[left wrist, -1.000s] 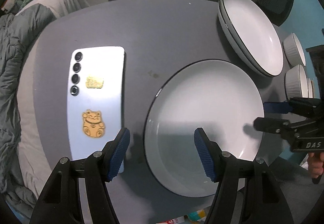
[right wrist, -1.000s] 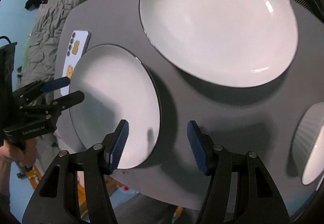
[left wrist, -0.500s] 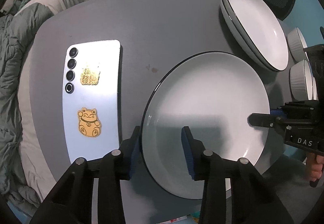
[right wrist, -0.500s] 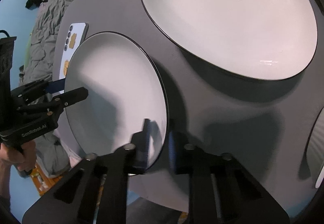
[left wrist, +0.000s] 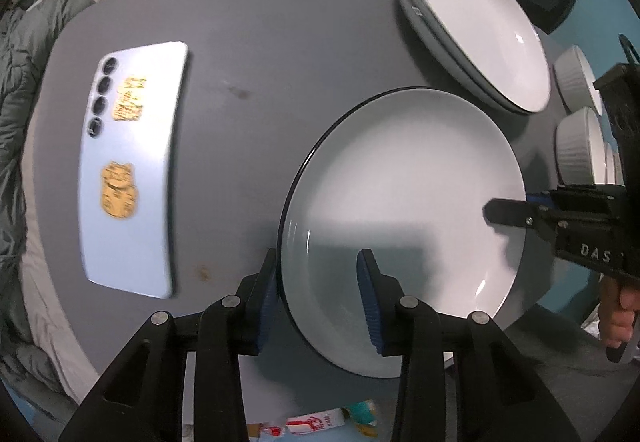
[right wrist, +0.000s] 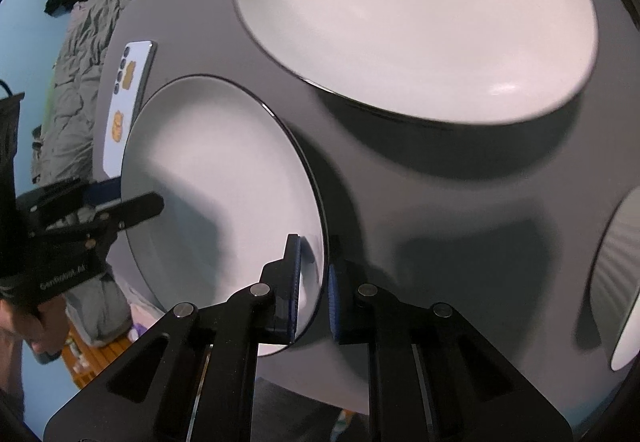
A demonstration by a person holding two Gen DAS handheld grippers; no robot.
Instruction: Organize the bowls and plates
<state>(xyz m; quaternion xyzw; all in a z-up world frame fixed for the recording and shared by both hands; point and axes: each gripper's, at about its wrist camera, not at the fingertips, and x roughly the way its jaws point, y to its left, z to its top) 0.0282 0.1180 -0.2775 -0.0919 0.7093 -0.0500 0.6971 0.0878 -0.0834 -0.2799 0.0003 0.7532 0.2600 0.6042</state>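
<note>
Two grippers held one plate [left wrist: 404, 202] by opposite rims, probably so that it could be lifted level and carried to the stack of plates [left wrist: 480, 22] just beyond it. The left gripper [left wrist: 318, 298] pinched the near rim between its ribbed blue pads; the right gripper [right wrist: 314, 282] was nearly pressed together on the thin opposite rim. The plate lay near the edge of the round grey table [left wrist: 280, 42]. It was shallow, glossy white with a dark edge line. Ribbed white bowls [left wrist: 580, 146] stood beside the stack; a flat phone [left wrist: 132, 162] lay well apart.
</note>
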